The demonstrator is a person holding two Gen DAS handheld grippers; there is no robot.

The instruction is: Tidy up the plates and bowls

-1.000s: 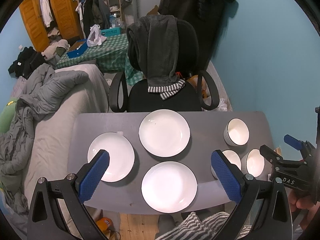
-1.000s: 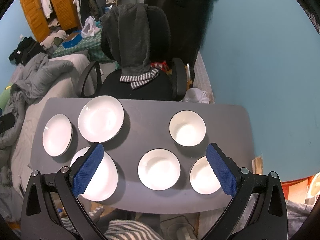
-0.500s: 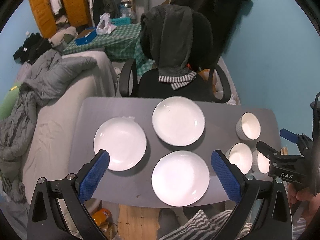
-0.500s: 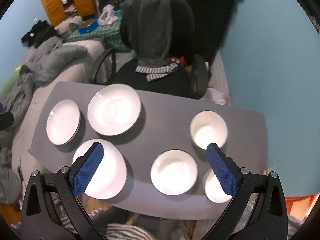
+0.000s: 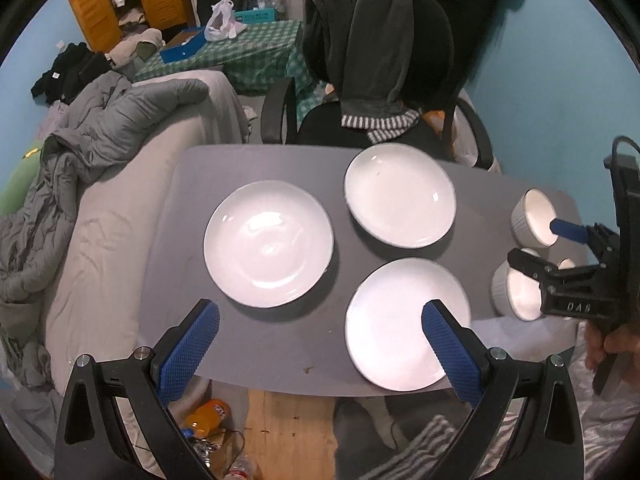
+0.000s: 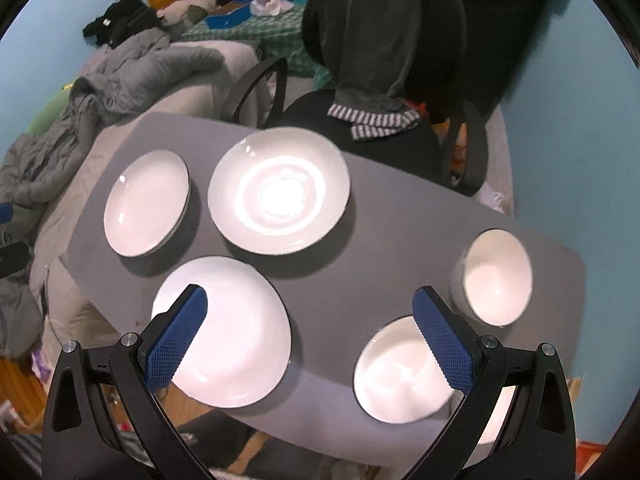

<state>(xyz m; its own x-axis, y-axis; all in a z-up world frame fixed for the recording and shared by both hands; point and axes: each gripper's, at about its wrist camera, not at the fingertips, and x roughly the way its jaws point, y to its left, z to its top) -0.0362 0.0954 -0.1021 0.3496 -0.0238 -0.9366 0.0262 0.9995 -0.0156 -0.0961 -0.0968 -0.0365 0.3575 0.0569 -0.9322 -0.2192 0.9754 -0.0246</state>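
Note:
Three white plates lie on the grey table (image 5: 280, 344): a left plate (image 5: 268, 242), a far plate (image 5: 400, 196) and a near plate (image 5: 400, 320). White bowls stand at the table's right end: a far bowl (image 5: 534, 216) and a near bowl (image 5: 514, 292), with a third mostly hidden. My left gripper (image 5: 318, 320) hovers open above the near edge, its right finger over the near plate. My right gripper (image 6: 310, 308) is open and empty, above the near plate (image 6: 224, 332) and near bowl (image 6: 400, 372). The far bowl (image 6: 496, 276) sits to its right.
A black office chair (image 5: 380, 80) draped with a grey garment stands behind the table. A bed with a grey duvet (image 5: 100, 128) borders the left side and a blue wall (image 5: 560, 80) the right. A hand (image 5: 612, 344) holds the right gripper. An orange bottle (image 5: 208, 412) lies on the floor.
Both grippers have come closer to the table and shifted left, so the plates look larger and more central. The plates and bowls have not moved.

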